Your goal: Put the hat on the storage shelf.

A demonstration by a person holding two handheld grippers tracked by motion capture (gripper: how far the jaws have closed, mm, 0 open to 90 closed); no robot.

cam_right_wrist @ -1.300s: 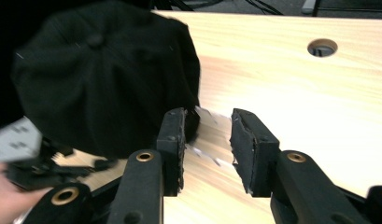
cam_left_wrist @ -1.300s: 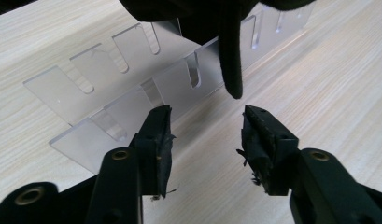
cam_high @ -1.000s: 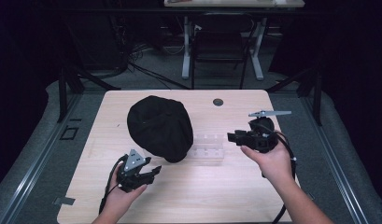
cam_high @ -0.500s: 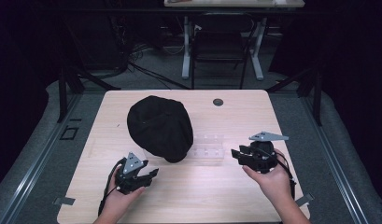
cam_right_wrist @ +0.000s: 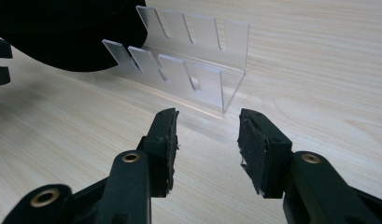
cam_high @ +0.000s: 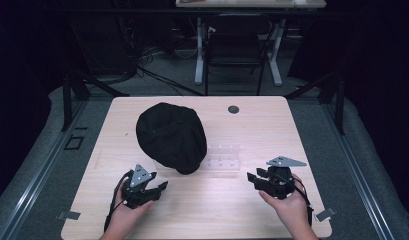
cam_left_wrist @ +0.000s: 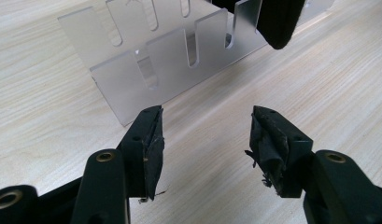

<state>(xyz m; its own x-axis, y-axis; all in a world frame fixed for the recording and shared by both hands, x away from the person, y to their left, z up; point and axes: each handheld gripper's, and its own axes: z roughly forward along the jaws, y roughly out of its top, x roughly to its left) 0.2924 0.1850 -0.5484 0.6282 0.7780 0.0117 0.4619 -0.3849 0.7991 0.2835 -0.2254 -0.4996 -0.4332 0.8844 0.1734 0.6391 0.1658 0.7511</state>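
A clear acrylic rack [cam_high: 222, 157] with slotted upright walls stands on the light wooden table [cam_high: 272, 125], its near end bare and its far end tucked under the edge of a rumpled black cap [cam_high: 169, 135] that lies just left of it

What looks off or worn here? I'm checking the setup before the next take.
The black cap lies over one end of the clear slotted rack, covering part of it. The left gripper has frayed, peeling pads. Both grippers, the right gripper too, are open and empty.
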